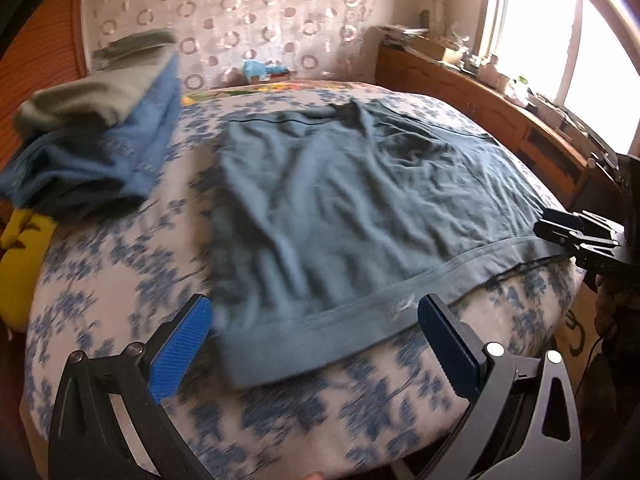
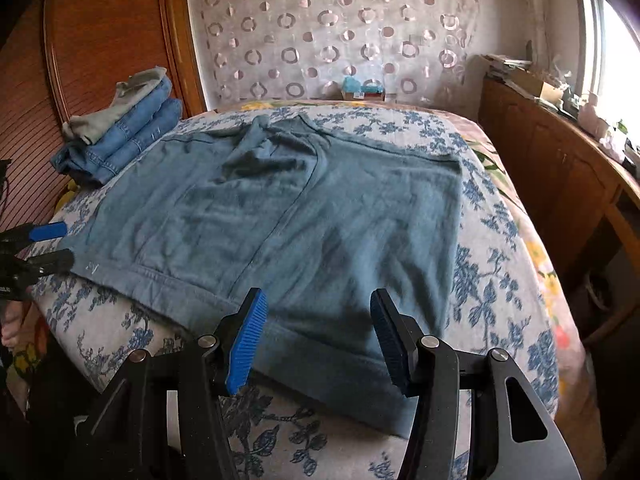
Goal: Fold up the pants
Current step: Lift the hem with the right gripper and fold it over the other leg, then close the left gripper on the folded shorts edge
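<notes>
The blue-grey pants (image 1: 340,208) (image 2: 280,220) lie spread flat on the flowered bedspread (image 1: 120,280) (image 2: 500,280), waistband toward the near edge. My left gripper (image 1: 316,320) is open wide just over the waistband's left end, its pads (image 1: 184,344) clear of the cloth. In the right wrist view it (image 2: 66,245) shows at the pants' left corner. My right gripper (image 2: 318,316) hovers open over the waistband's right part, nothing pressed between its pads (image 2: 248,340). The left wrist view shows it (image 1: 540,224) at the pants' right corner.
A stack of folded jeans with a grey-green garment on top (image 1: 100,152) (image 2: 120,136) sits at the bed's far left. A wooden cabinet (image 2: 560,168) with clutter runs along the right under a window. A yellow cloth (image 1: 20,264) lies at the left edge.
</notes>
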### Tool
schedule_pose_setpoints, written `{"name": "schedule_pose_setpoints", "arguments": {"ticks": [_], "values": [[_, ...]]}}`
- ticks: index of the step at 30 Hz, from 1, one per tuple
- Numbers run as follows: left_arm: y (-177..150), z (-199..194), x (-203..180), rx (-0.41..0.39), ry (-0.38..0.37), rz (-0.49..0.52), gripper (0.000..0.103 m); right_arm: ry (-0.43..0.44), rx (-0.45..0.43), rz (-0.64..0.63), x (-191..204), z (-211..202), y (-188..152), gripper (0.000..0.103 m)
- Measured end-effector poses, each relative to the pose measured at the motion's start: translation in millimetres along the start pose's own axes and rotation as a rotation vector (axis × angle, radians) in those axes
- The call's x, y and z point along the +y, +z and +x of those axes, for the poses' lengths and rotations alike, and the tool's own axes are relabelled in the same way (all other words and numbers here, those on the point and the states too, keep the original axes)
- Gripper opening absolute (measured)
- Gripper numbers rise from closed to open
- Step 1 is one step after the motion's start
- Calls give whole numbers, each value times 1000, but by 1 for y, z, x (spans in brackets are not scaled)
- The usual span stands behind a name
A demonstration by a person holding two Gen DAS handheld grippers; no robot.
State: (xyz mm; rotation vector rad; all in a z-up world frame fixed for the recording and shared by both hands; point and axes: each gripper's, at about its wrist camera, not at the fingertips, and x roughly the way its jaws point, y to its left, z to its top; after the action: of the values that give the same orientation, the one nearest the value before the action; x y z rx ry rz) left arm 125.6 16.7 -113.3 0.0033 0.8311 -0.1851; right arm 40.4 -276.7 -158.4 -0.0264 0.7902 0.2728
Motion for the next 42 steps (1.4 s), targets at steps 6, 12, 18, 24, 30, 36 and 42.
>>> {"name": "schedule_pose_setpoints", "arguments": {"ticks": [6, 12, 18, 24, 30, 36, 42], "values": [[-10, -6, 21, -16, -7, -57, 93, -11, -2, -6, 19, -23, -6, 56], [-15, -10, 25, -23, -15, -67, 69, 8, -7, -10, 18, -32, -11, 56], [-23, -6, 30, 4, 13, -76, 59, 24, -23, 0, 16, -40, -16, 58], [-23, -5, 30, -12, 33, -64, 48, 24, -24, 5, 20, -42, -22, 59], [-16, -10, 25, -41, 24, -57, 11, 29, -28, 22, 18, -45, -24, 59], [7, -27, 3, -103, -26, -25, 9, 33, -36, 34, 12, -49, -27, 59], [32, -29, -36, -128, -92, 38, 8, 38, -54, 52, 5, -53, -27, 59]]}}
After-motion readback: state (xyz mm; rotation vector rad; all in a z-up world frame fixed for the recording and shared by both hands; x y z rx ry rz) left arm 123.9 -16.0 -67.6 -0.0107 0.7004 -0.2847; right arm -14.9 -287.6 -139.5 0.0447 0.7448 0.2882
